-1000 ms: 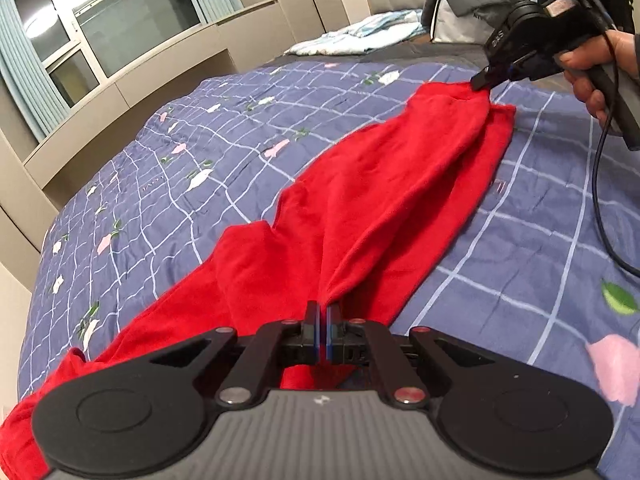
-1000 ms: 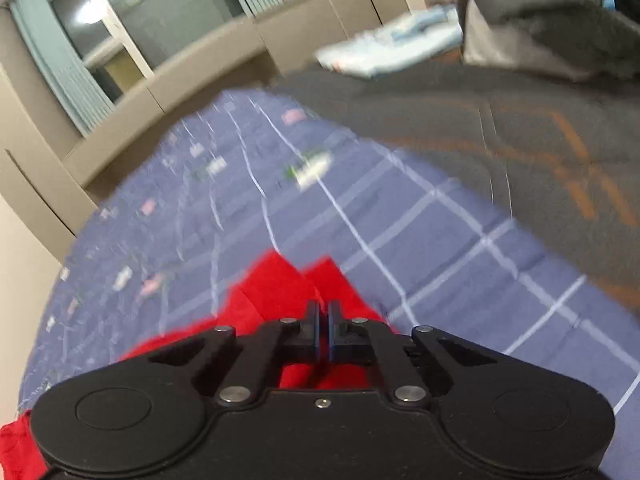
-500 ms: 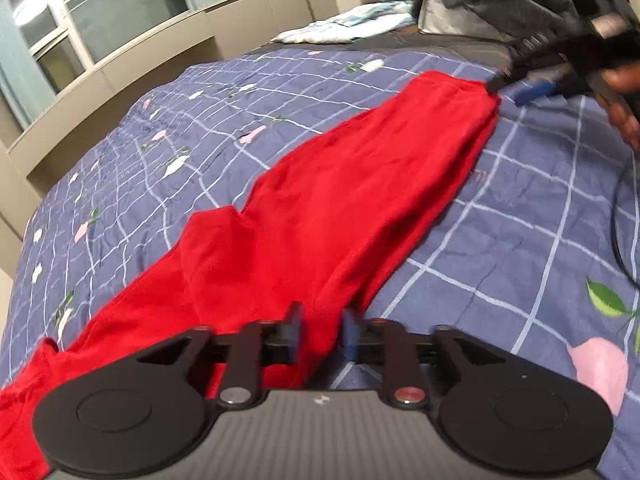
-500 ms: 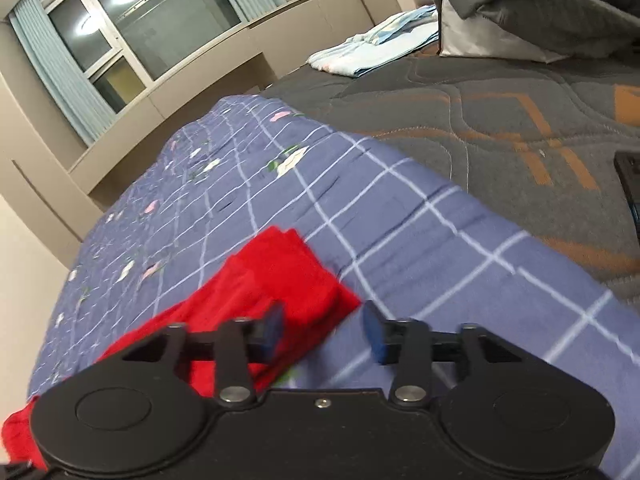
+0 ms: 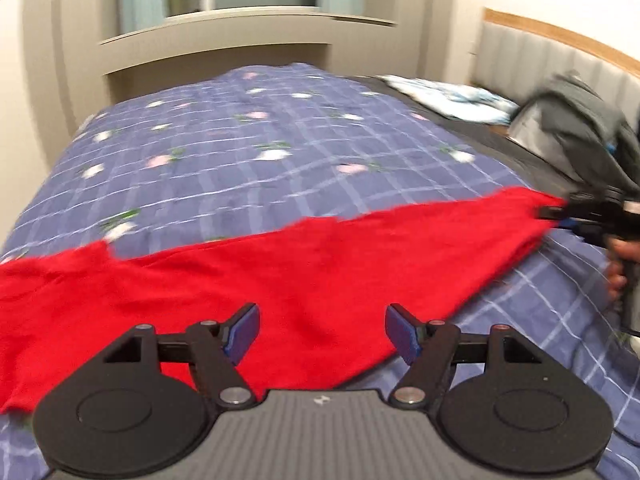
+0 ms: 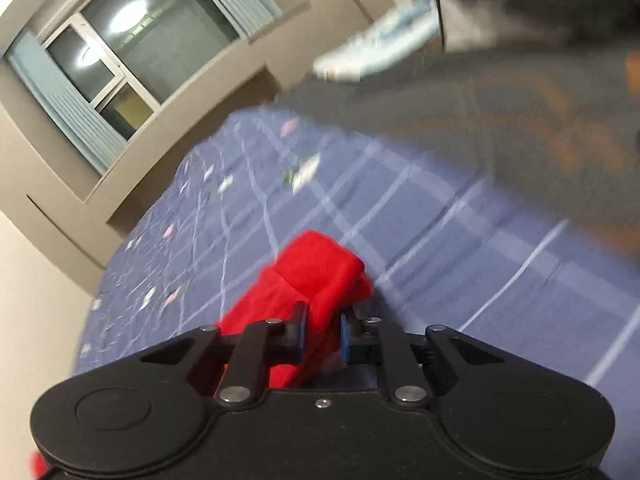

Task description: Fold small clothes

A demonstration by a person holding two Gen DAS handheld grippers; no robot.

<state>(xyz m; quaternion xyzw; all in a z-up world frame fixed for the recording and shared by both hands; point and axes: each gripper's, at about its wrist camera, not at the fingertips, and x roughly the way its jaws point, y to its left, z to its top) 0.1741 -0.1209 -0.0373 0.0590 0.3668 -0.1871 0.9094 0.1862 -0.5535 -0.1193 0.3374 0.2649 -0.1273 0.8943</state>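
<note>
A red garment (image 5: 320, 264) lies stretched in a long band across the blue checked bedspread (image 5: 248, 160). My left gripper (image 5: 322, 332) hovers over its near edge, jaws wide and still opening, with nothing gripped between the blue pads. At the garment's far right tip my right gripper (image 5: 554, 213) bites the cloth, a person's hand (image 5: 618, 264) behind it. In the right wrist view the folded red end (image 6: 316, 268) fills the narrow gap of the right gripper (image 6: 323, 336), whose jaws are closing on it.
A pile of grey clothes (image 5: 576, 120) and a light blue folded cloth (image 5: 440, 96) lie near the padded headboard. A dark grey blanket (image 6: 520, 120) borders the bedspread (image 6: 400, 220). The window wall (image 6: 120, 40) stands beyond the bed.
My left gripper let go of the red garment, opened wide, rose and rolled. My right gripper opened beside the garment's end, then closed back around it.
</note>
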